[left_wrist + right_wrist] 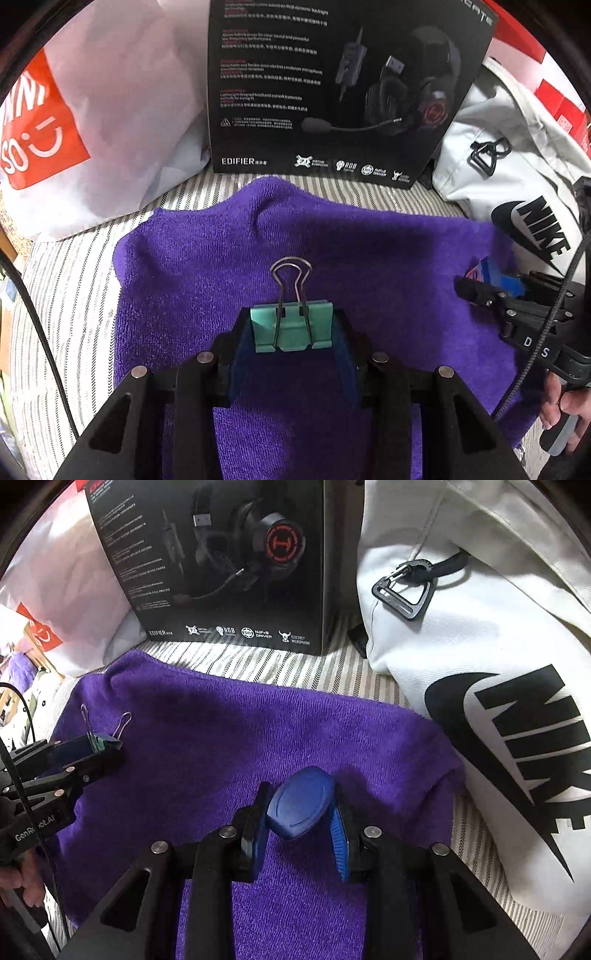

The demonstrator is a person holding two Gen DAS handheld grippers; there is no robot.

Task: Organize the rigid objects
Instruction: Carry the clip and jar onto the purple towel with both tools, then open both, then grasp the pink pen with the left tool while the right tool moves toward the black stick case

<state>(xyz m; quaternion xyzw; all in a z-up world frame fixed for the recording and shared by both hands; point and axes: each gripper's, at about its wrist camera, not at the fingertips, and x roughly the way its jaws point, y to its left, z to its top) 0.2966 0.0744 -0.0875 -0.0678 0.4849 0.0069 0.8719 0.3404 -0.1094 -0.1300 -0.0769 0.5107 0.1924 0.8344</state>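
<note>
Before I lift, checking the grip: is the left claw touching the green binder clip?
Touching. The left wrist view shows the left claw with both blue pads pressed against the sides of the green binder clip, no gap either side.

Lighting: soft, even, rather dim indoor light; faint shadows on the purple towel (369,236) and no hard glare. Fisheye distortion bends both views strongly at the edges (black vignette in the corners). Small print on the headset box (332,85) reads slightly soft.

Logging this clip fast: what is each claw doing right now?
Left claw: closed on the teal binder clip.
Right claw: closed on the blue oval object.
</note>
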